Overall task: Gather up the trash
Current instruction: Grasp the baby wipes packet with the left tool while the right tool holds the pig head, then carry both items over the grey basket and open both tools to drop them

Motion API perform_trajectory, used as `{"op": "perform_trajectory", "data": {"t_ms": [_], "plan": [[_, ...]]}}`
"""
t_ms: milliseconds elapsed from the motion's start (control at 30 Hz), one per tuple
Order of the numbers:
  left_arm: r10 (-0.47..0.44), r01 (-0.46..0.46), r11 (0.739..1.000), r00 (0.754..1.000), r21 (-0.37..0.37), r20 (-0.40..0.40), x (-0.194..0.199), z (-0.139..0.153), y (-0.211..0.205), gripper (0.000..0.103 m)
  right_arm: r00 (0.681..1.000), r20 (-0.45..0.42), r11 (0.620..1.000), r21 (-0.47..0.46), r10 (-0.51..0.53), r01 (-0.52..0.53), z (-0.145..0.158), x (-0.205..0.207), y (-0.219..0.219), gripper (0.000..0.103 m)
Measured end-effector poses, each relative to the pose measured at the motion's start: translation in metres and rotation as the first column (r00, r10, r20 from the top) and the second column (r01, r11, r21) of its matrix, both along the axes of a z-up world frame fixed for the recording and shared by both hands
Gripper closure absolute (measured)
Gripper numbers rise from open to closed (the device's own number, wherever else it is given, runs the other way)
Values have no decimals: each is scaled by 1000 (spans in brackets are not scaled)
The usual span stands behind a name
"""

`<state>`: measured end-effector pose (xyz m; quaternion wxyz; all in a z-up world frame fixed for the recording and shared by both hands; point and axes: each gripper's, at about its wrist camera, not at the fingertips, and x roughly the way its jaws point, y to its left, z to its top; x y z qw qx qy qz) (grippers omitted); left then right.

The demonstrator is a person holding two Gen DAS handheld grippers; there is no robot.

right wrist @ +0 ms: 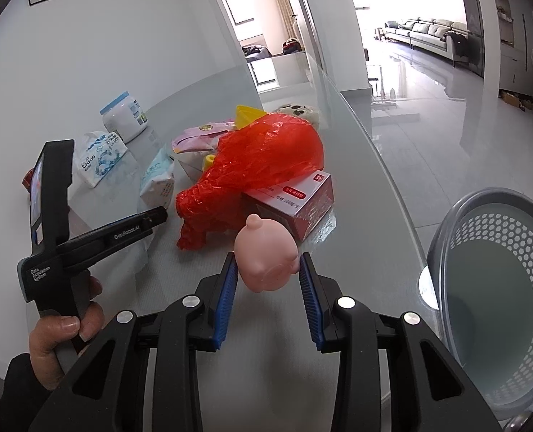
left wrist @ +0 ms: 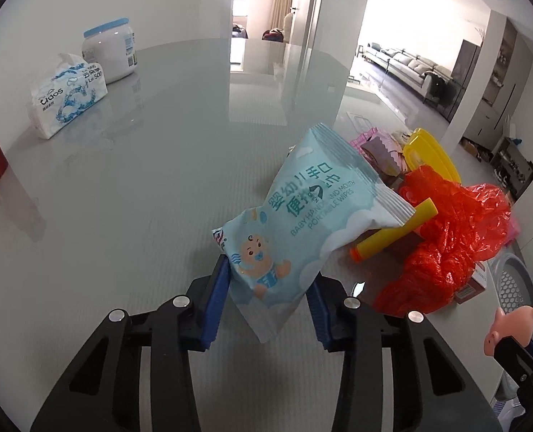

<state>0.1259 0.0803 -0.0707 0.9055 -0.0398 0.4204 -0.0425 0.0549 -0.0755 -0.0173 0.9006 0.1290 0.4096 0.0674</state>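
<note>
While both tools are working over a glossy grey table (left wrist: pixel 129 187), the left gripper (left wrist: pixel 270 288) is pinching a pale blue pack of baby wipes (left wrist: pixel 302 223) by its lower corner, its blue pads narrowed onto the wrapper and the pack tilting up above the tabletop. Beside it, the right gripper (right wrist: pixel 268 280) is closing its jaws part-way around a pink rubber pig toy (right wrist: pixel 264 252), the pads touching the toy's sides, held just above the table near the edge.

Behind them, a crumpled red plastic bag (right wrist: pixel 252 165) is lying draped over a pink-and-white carton (right wrist: pixel 302 198), with a yellow foam dart (left wrist: pixel 396 230), a yellow lid (left wrist: pixel 432 154) and pink wrappers (right wrist: pixel 198 136) making up the rest of the heap. A grey perforated wastebasket (right wrist: pixel 500 288) is standing off the table's edge on the right, apparently the destination. A tissue pack (left wrist: pixel 68 93) and a white tub with a blue lid (left wrist: pixel 111 50) are sitting well apart at the far left.

Judging by its sag, the wipes pack is light and soft, with a slick film skin that could slip; a hold across the crimped seam or deeper into the body would likely be surer than the corner. The pig looks squashy and rounded, likely to squirm out unless gripped across its widest part. The red bag appears flimsy and best gathered in a bunch.
</note>
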Motion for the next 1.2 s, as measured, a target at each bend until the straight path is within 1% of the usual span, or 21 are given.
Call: {"op": "perform_trajectory", "data": {"t_ms": [200, 333, 500, 667, 800, 933, 1067, 1200], "plan": [[14, -15, 1000, 998, 7, 59, -28, 21, 7, 63, 1000, 18, 1000, 0, -7, 7, 6, -6, 1, 69], [-2, 1, 1000, 995, 17, 95, -51, 35, -2, 63, 999, 38, 1000, -1, -19, 19, 11, -17, -4, 69], [-56, 55, 998, 989, 11, 135, -77, 51, -26, 63, 997, 55, 999, 4, -54, 54, 16, -31, -22, 69], [-140, 143, 990, 978, -11, 153, -94, 60, -63, 63, 990, 70, 992, 5, -123, 123, 20, -53, -52, 69], [-229, 235, 972, 963, -26, 141, -105, 59, -101, 63, 977, 75, 980, 1, -199, 199, 20, -72, -84, 69], [-321, 327, 944, 940, -35, 119, -113, 53, -143, 63, 956, 66, 958, -18, -286, 287, 15, -92, -118, 69], [-396, 400, 916, 913, -29, 97, -116, 47, -180, 63, 931, 44, 932, -29, -361, 362, 7, -106, -151, 69], [-452, 453, 891, 890, -15, 66, -114, 36, -210, 63, 913, 35, 912, -43, -407, 409, 1, -114, -177, 69]]}}
